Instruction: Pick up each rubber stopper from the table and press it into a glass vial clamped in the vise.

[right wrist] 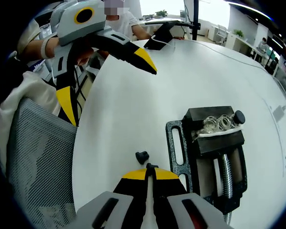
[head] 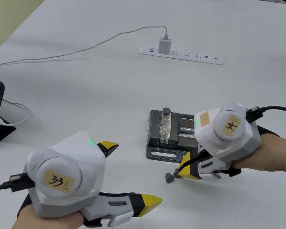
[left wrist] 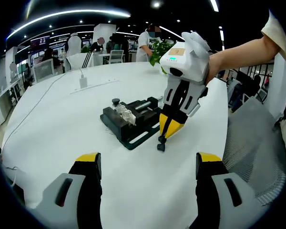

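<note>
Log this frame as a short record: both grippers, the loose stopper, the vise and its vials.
left gripper: open, holding nothing, away from the vise
right gripper: jaws together, tips just short of the loose stopper
loose stopper: on the table, beside the vise base
vise: clamps three vials in a row
stoppered vial: at one end of the row
open vials: two, next to it

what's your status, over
Left hand-held gripper open, back from vise. Right hand-held gripper shut, tips at loose stopper. One vial stoppered, two open. Nothing blocking vise.
</note>
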{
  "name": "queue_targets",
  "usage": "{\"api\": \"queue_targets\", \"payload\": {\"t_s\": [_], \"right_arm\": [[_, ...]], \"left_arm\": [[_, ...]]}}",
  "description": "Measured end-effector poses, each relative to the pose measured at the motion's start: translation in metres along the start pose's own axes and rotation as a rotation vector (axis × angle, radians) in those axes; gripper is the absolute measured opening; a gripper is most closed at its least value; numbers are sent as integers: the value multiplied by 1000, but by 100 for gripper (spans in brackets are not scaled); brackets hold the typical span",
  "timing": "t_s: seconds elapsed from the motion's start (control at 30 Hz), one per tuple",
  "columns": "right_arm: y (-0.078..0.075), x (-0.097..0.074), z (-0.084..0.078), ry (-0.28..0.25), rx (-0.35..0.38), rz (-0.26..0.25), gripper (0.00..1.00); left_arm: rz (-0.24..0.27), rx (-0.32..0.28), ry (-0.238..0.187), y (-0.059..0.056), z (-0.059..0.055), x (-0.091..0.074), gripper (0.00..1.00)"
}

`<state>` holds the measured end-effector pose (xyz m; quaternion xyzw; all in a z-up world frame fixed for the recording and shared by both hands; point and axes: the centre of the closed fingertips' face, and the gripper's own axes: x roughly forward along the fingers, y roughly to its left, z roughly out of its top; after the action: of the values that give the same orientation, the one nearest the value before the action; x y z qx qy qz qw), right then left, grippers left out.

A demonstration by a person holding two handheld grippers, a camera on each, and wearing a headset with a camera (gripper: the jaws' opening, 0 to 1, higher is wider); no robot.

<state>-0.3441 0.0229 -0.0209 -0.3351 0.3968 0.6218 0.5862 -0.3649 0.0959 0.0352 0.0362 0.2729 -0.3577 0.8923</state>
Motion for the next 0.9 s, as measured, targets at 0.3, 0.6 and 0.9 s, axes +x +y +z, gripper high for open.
{"api": "queue_targets", "payload": {"t_s": [0.3,0.6,0.9], "right_arm": [[-1,-1,0,-17,107,0,0],[-2,-5,1,-67,200,0,0],[-4,-35,20,-252,409,-1,0]], "left_arm": [[-6,7,-1,0,0,1,79],[-13,24,-6,-2,4,1,78],[-31,60,-45,-9,17,3,75]]}}
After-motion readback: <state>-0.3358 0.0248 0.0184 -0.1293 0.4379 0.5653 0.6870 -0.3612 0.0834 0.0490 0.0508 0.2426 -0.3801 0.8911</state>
